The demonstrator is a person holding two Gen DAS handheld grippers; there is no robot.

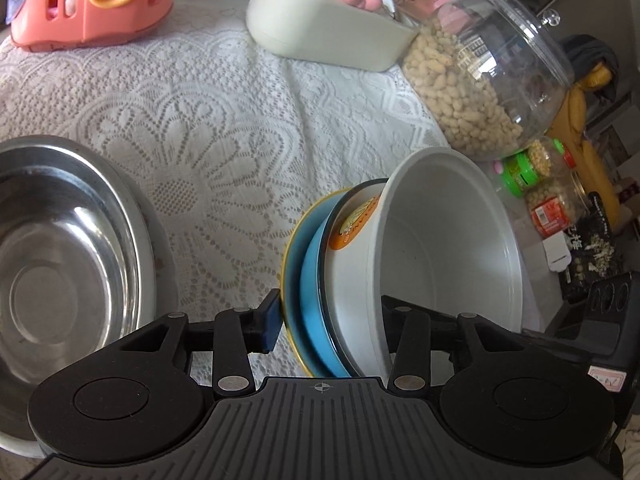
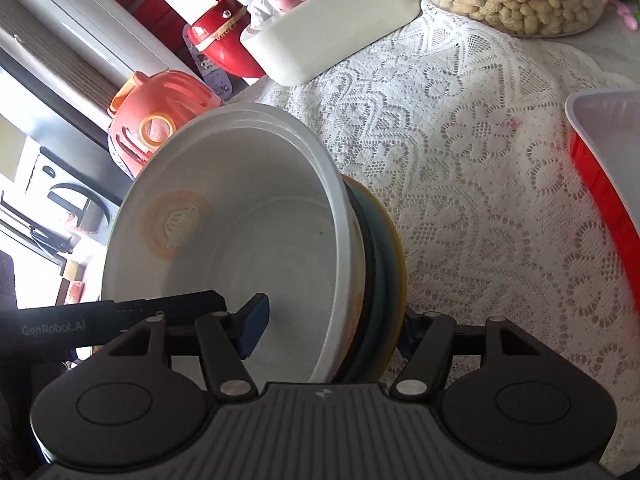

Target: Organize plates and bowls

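Left wrist view: stack of white bowl [image 1: 440, 248], blue plate [image 1: 316, 280] & yellow plate [image 1: 289, 280], nested, tipped on edge, bowl mouth toward 3 o'clock.
Stack position: low centre over lace cloth [image 1: 208, 128]; bottom edge hidden behind gripper body, so resting or lifted – can't tell.
Left gripper [image 1: 330, 316]: straddles whole stack, fingers wide apart; left pad [image 1: 271, 322] right against yellow rim, other finger inside bowl, tip hidden. Pressing or merely touching – can't tell.
Right gripper [image 2: 332, 324]: same stack from the opposite side, fingers apart; left pad [image 2: 254, 320] hangs free in the bowl hollow, clear of the wall; right finger tucked behind yellow plate, contact hidden.
Why tilted: prob. so each finger pair spans all three pieces at once, one finger inside the bowl, one behind the plates – moves the set as one unit.
Steel bowl [image 1: 60, 260]: 9 o'clock of stack, upright on cloth, empty; likely next for nesting or sorting.
Peanut jar [image 1: 480, 80]: 1 o'clock, near, apart from stack.
Cream box [image 1: 320, 28]: 12 o'clock, well apart.
Red-walled tub [image 2: 600, 184]: 3 o'clock in right wrist view, apart.
Risk: smooth curved walls, loose nesting – pieces could slip apart if either side lets go unevenly.
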